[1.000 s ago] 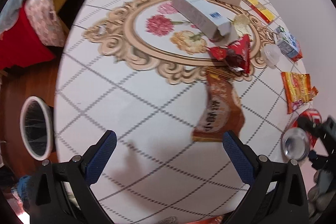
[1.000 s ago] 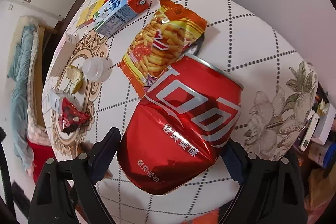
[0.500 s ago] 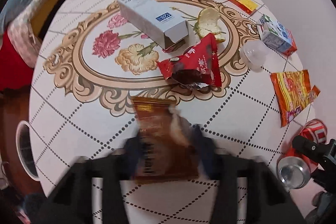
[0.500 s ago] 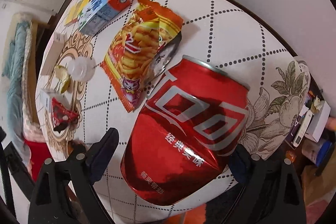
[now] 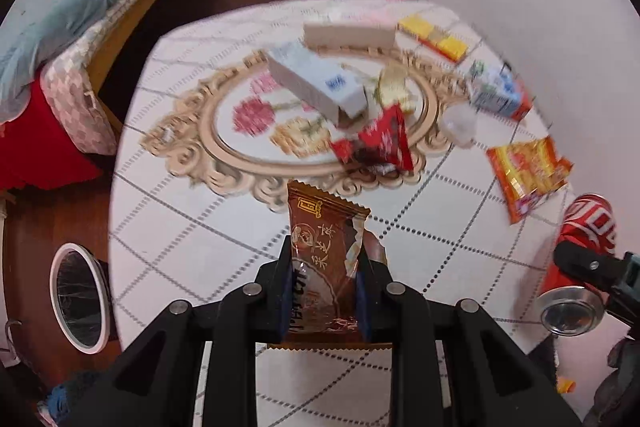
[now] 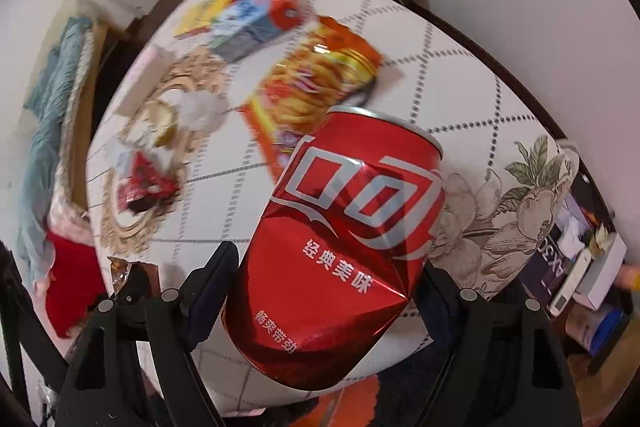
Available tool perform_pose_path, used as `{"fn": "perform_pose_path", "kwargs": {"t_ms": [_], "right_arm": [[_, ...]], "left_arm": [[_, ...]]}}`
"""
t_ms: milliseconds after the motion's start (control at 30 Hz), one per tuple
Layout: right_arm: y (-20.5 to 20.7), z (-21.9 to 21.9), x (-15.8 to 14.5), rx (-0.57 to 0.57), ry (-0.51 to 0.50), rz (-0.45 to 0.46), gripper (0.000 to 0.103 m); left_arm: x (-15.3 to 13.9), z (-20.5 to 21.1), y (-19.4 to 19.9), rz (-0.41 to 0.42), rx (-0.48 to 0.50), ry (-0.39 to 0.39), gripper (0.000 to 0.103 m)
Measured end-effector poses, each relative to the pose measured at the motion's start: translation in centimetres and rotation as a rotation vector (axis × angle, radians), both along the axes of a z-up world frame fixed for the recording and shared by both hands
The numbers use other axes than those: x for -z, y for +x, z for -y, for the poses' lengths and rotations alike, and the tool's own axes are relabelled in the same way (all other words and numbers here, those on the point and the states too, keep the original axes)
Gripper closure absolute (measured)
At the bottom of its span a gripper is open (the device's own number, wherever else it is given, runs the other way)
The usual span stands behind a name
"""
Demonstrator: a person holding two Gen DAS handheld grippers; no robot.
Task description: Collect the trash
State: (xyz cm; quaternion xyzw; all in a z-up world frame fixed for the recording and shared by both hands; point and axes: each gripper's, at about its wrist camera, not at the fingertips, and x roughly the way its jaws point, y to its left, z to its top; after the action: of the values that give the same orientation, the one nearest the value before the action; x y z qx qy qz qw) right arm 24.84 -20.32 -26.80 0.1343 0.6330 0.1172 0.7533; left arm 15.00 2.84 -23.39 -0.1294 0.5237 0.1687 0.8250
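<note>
Left wrist view shows the left gripper (image 5: pixel 324 287) closed tight on a brown snack wrapper (image 5: pixel 322 259), its blue pads pinching the lower half so the torn top edge stands up and clear of the table (image 5: pixel 180 227). Holding it low on the body looks sensible: the film is limp, and a grip near the middle keeps it from folding over the fingers. A white-rimmed bin (image 5: pixel 78 297) sits on the floor to the left, beside the table edge, which is probably where this piece belongs. In the right wrist view, the right gripper (image 6: pixel 328 287) clamps a dented red soda can (image 6: pixel 344 239) across its width, lifted off the cloth with its rim pointing away from the camera; the crumpled sides suggest it is empty and light. More trash lies on the table: a red wrapper (image 5: pixel 380 143), an orange chip bag (image 5: pixel 528 175), a long white box (image 5: pixel 316 85), a blue and red drink carton (image 5: pixel 498 93), a yellow packet (image 5: pixel 434 37) and a clear plastic cup (image 5: pixel 458 127). With both tools loaded, the next step is likely a carry to the bin, and the wrapper could slip if the pinch loosens.
</note>
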Motion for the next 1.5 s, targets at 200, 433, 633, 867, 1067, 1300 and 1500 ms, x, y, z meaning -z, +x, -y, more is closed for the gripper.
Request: {"fn": "perform_pose_path", "kwargs": {"t_ms": [200,433,633,867,1067,1300,1500], "right_arm": [[-1.4,-2.7,-4.4,-0.117,0.049,0.09,0.021],[-4.0,-10.6,-9.5,-0.333,0.13,0.172,0.028],[-7.3,-21.2,-10.1,-0.553,0.105,0.2,0.057],[-7.4,-26.6,-2.7,-0.514,-0.055,0.102,0.072],[-9.7,-32.5,-4.8,-0.573,0.102,0.1,0.023],[-10.8,-32.2,-2.2,-0.628,-0.009,0.079,0.023],[-11.8,-31.9,-0.4,-0.617,-0.045,0.082,0.023]], "left_arm": [[-6.0,-3.4,-2.8,0.122,-0.041,0.026,0.082],[-11.5,-10.5,-8.3,0.219,-0.171,0.065,0.082],[-8.2,-19.2,-12.9,0.203,-0.379,0.059,0.082],[0.8,-22.8,-15.6,0.08,-0.445,-0.032,0.082],[3.3,-25.9,-21.3,0.067,-0.593,-0.083,0.082],[4.5,-28.0,-25.2,0.062,-0.702,-0.104,0.082],[3.3,-25.9,-22.5,0.1,-0.606,-0.113,0.082]]}}
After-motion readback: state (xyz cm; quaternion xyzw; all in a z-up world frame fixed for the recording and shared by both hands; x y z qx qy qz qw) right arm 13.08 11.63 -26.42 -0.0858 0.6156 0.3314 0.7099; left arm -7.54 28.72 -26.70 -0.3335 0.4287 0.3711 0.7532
